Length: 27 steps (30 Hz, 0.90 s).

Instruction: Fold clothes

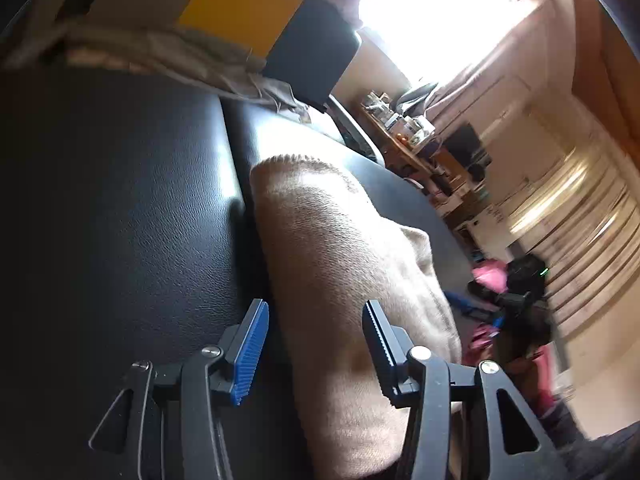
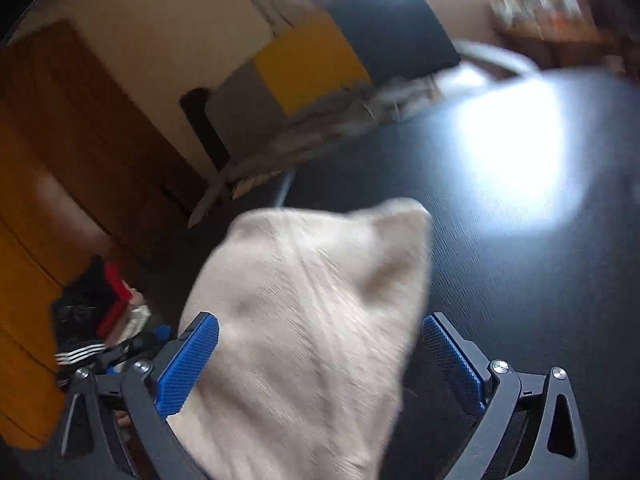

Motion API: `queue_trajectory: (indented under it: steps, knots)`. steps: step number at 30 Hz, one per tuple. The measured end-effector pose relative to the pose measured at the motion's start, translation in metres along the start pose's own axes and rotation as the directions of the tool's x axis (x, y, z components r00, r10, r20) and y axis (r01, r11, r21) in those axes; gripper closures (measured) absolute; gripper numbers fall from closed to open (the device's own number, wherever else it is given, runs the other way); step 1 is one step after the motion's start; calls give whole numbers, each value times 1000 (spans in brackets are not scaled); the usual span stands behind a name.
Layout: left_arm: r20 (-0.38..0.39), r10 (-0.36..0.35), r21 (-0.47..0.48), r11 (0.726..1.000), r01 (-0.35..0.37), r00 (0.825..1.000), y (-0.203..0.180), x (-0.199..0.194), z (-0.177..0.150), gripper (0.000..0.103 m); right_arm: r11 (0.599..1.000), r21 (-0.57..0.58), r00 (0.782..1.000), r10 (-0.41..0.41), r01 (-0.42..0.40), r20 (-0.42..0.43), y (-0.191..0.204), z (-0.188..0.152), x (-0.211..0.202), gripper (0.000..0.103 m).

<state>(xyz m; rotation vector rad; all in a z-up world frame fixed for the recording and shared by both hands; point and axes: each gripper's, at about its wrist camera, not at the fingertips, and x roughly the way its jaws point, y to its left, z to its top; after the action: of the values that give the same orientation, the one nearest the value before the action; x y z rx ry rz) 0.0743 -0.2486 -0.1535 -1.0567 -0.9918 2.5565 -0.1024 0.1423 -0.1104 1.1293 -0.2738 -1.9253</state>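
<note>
A beige knitted garment [image 1: 328, 240] lies folded in a thick strip on a black leather surface [image 1: 120, 208]. My left gripper [image 1: 316, 344] sits low over its near end. Its blue pads stand apart with the cloth between them, and neither pad visibly presses on it. In the right wrist view the same beige garment [image 2: 320, 280] bulges up between the fingers of my right gripper [image 2: 320, 360]. That gripper's jaws are spread wide and are not clamped on the cloth. The other gripper shows blurred at the right [image 1: 516, 304], held by a pink-sleeved hand.
Another crumpled pale cloth [image 1: 168, 56] lies at the far edge of the black surface, under yellow [image 1: 240, 4] and dark cushions [image 1: 316, 52]. A cluttered wooden shelf [image 1: 404, 132] and a bright window stand beyond. A wooden door [image 2: 80, 128] is at the left.
</note>
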Motion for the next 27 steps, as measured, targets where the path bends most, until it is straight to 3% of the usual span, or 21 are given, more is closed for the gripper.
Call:
queue_trajectory:
  steps: [7,9,13,14,16,18,19,20,21,24,27]
  knots:
    - [-81,-104,-36,994,102,991,12,47,13,37,998,-3,989,63,-64,-133,-15,6,46,0]
    - [-101,-131,-51,991,127,986,16,62,19,26,996,-10,987,89,-91,-136,-12,12,58,0]
    - [-115,-109,15,994,111,987,6,79,19,21,991,16,986,137,-137,-95,-11,21,73,0]
    - [-118,-87,43,995,92,989,0,83,16,22,991,-8,987,130,-132,-99,-8,21,75,0]
    - [-113,-65,64,995,73,992,-10,85,9,34,991,-64,988,108,-116,-113,-1,19,78,0]
    - [-80,-87,25,996,90,993,-13,78,4,46,993,-109,994,38,-50,-105,9,14,80,9]
    - [-62,-97,13,995,98,993,-15,72,3,47,991,-130,995,14,-27,-100,15,12,80,24]
    - [-44,-106,3,994,106,993,-17,67,2,48,993,-109,994,33,-44,-100,16,8,80,38]
    - [-29,-112,2,994,113,993,-19,59,-2,49,995,-76,993,63,-70,-100,18,5,80,41]
    - [17,-108,27,994,107,994,-25,24,-17,50,991,-32,985,129,-133,-115,28,-6,82,45]
    - [110,-81,50,996,76,991,-30,-26,-25,50,965,-4,954,258,-261,-156,61,-14,98,49]
